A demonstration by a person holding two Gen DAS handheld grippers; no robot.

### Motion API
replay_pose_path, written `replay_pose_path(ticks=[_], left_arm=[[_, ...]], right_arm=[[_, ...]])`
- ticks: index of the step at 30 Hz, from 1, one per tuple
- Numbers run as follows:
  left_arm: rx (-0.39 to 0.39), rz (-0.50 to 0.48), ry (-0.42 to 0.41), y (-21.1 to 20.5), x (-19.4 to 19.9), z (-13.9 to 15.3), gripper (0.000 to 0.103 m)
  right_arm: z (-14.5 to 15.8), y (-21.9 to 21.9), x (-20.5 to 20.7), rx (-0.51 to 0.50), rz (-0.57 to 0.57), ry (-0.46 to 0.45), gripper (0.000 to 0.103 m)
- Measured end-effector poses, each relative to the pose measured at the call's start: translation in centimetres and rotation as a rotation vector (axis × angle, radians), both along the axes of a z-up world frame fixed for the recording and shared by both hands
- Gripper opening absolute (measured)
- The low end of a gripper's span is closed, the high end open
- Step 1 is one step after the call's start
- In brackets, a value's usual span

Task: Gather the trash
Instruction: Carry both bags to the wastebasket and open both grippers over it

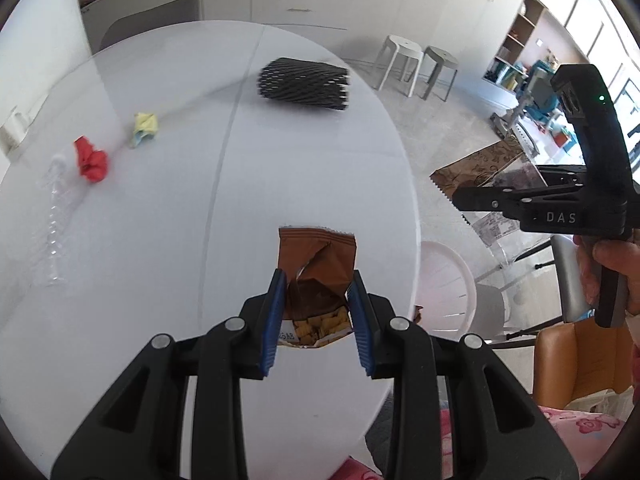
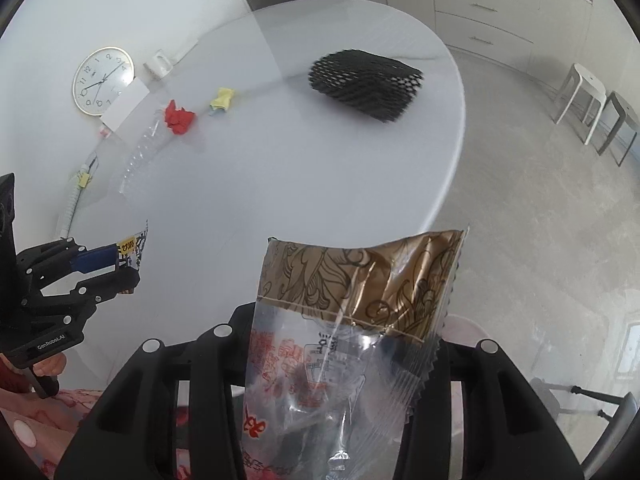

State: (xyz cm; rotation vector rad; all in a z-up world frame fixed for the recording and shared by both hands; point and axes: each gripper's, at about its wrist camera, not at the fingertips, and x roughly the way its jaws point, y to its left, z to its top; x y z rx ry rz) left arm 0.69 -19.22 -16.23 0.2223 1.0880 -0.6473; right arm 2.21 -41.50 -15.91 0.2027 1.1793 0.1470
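**Both grippers hold wrappers above the table edge**

The white round table [image 1: 160, 220] carries a black foam net [image 1: 304, 84] lying crosswise. The right gripper [image 1: 476, 196] clamps a gold-and-clear bag [image 2: 352, 312], long axis along its fingers. The left gripper [image 1: 318, 312] pinches a brown snack packet [image 1: 318, 264], torn end pointing forward.
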Motion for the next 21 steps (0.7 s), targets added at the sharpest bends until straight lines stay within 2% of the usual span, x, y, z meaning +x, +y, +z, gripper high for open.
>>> replay_pose_path(ticks=[4, 8, 15, 21], left_arm=[[-0.002, -0.092, 0.005, -6.7, -3.0, -0.1, 0.031], [-0.010, -0.180, 0.045, -12.9, -5.2, -1.5, 0.031], [0.016, -0.307, 0.115, -22.3, -8.0, -7.0, 0.031], [0.094, -0.346, 0.166, -26.2, -8.0, -12.1, 0.032]], right_arm=[[-0.5, -5.0, -4.2, -0.029, -0.046, 0.020, 0.044], [-0.8, -9.6, -7.8, -0.041, -0.104, 0.029, 0.044], [-0.9, -15.8, -11.7, -0.099, -0.184, 0.013, 0.045], [-2.4, -18.6, -13.2, -0.081, -0.225, 0.003, 0.045]])
